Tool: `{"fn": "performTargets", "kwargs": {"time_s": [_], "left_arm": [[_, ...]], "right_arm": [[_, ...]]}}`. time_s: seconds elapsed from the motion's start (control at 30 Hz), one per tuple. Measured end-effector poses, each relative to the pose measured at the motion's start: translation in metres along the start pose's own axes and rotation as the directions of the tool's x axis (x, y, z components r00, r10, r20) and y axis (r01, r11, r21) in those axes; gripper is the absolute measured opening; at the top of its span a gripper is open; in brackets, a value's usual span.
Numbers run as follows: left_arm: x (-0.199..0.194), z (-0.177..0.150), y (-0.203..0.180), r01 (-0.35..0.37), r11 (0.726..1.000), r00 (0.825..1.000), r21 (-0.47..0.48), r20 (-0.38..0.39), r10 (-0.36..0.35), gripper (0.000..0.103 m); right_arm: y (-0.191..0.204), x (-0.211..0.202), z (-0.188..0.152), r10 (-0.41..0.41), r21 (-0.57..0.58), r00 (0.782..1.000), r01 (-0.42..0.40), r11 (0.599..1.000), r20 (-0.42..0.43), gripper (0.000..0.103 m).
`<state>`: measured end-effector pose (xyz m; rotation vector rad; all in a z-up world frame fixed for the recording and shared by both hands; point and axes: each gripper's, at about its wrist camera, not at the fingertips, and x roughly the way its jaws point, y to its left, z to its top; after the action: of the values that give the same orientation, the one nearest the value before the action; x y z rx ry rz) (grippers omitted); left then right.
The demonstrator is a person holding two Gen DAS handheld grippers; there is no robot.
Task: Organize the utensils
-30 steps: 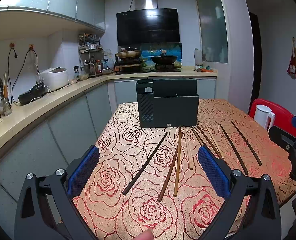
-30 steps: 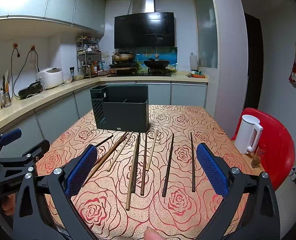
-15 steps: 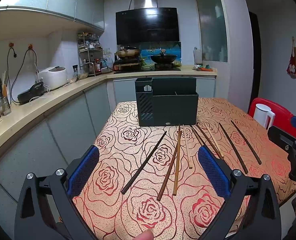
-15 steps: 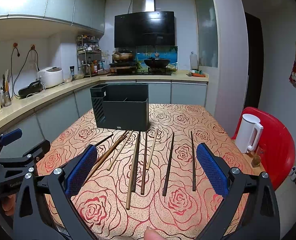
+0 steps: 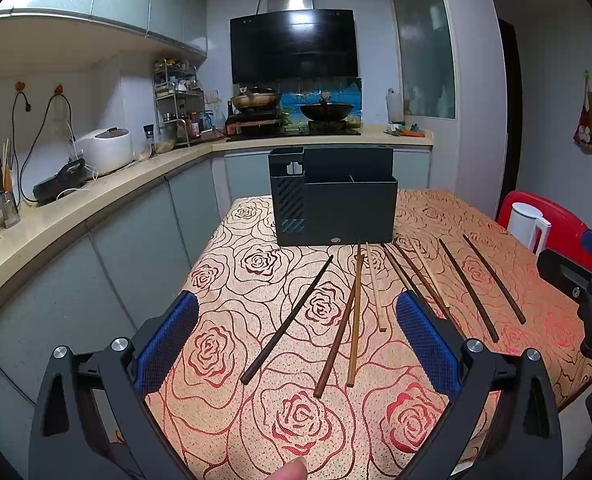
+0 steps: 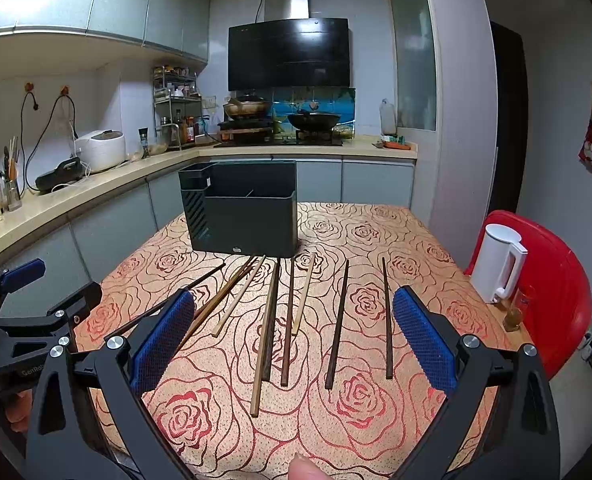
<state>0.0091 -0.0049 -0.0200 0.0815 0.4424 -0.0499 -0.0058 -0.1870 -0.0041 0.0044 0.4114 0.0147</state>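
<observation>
Several wooden chopsticks, dark and light, lie spread on the rose-patterned tablecloth (image 5: 224, 336) in front of a dark grey utensil holder (image 5: 333, 196) with compartments. In the left wrist view a dark chopstick (image 5: 288, 326) lies leftmost, with a brown and a tan one (image 5: 353, 316) beside it. My left gripper (image 5: 296, 340) hovers open above these, nothing between its blue pads (image 5: 168, 344). In the right wrist view the holder (image 6: 242, 208) stands beyond the chopsticks (image 6: 268, 324). My right gripper (image 6: 294, 336) is open over them and holds nothing.
A white electric kettle (image 6: 499, 262) stands on a red chair (image 6: 555, 280) right of the table. A kitchen counter (image 5: 76, 208) with a rice cooker (image 5: 104, 150) runs along the left. The stove with pans is behind the holder. A fingertip (image 6: 307, 470) shows at the bottom edge.
Both grippers have barely shifted; the view has risen very slightly. The chopsticks and holder lie as before.
</observation>
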Motion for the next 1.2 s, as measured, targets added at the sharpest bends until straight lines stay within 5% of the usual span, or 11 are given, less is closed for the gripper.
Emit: {"fn": "performTargets", "kwargs": {"time_s": [0.33,0.67,0.97,1.2], "left_arm": [[0.01,0.004,0.015,0.01,1.0,1.0,-0.02,-0.027,-0.011,0.096],[0.049,0.006,0.07,0.064,0.984,0.986,-0.166,-0.144,-0.089,0.096],[0.098,-0.028,0.059,0.072,0.997,0.961,0.002,-0.27,-0.069,0.095],[0.12,-0.04,0.053,0.098,0.994,0.94,0.047,-0.332,-0.077,0.059]], "right_arm": [[-0.004,0.001,0.002,0.002,0.011,1.0,-0.002,1.0,-0.002,0.096],[-0.014,0.016,0.003,-0.008,0.014,0.999,0.009,1.0,-0.041,0.096],[-0.033,0.035,0.001,-0.028,0.044,0.997,0.032,0.999,-0.078,0.096],[-0.05,0.046,0.0,-0.031,0.074,0.995,0.038,0.997,-0.09,0.096]]}}
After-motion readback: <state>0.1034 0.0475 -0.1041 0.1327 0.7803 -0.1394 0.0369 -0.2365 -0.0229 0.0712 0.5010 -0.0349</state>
